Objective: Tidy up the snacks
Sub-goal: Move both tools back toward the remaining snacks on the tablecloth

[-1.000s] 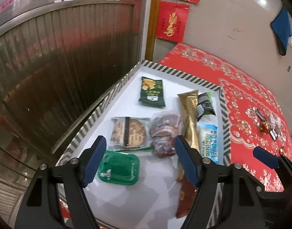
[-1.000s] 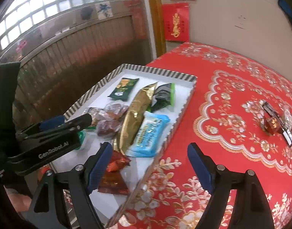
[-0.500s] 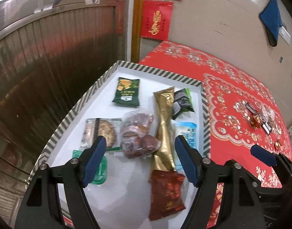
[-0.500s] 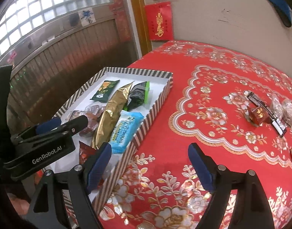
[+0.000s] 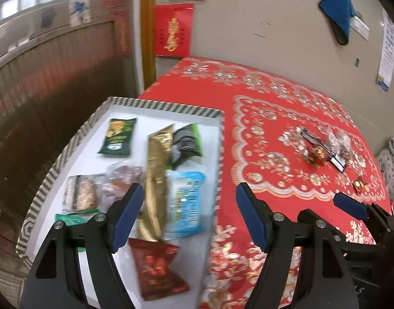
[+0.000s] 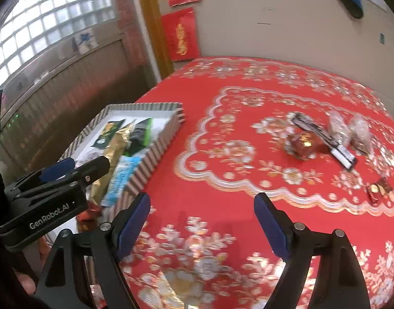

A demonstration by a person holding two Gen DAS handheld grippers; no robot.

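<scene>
A striped-rim tray (image 5: 168,106) (image 6: 159,144) at the table's left holds several snack packets: a gold pouch (image 5: 157,170), a light blue pack (image 5: 185,200), a dark red pack (image 5: 155,265) and a green pack (image 5: 118,136). Loose snacks lie on the red tablecloth to the right: a small red box (image 6: 303,141), a black bar (image 6: 325,139), clear-wrapped sweets (image 6: 351,131) and a small red sweet (image 6: 378,189). My left gripper (image 5: 189,217) is open and empty above the tray's right rim. My right gripper (image 6: 200,228) is open and empty above the cloth.
The red flowered tablecloth (image 6: 248,180) covers the table. A ribbed metal wall (image 5: 42,97) runs along the left of the tray. A beige wall (image 5: 261,25) with red hangings stands behind. The left gripper also shows in the right wrist view (image 6: 58,180).
Both grippers have swung right, away from the tray's middle and toward the loose snacks on the cloth. Both stay open and empty.
</scene>
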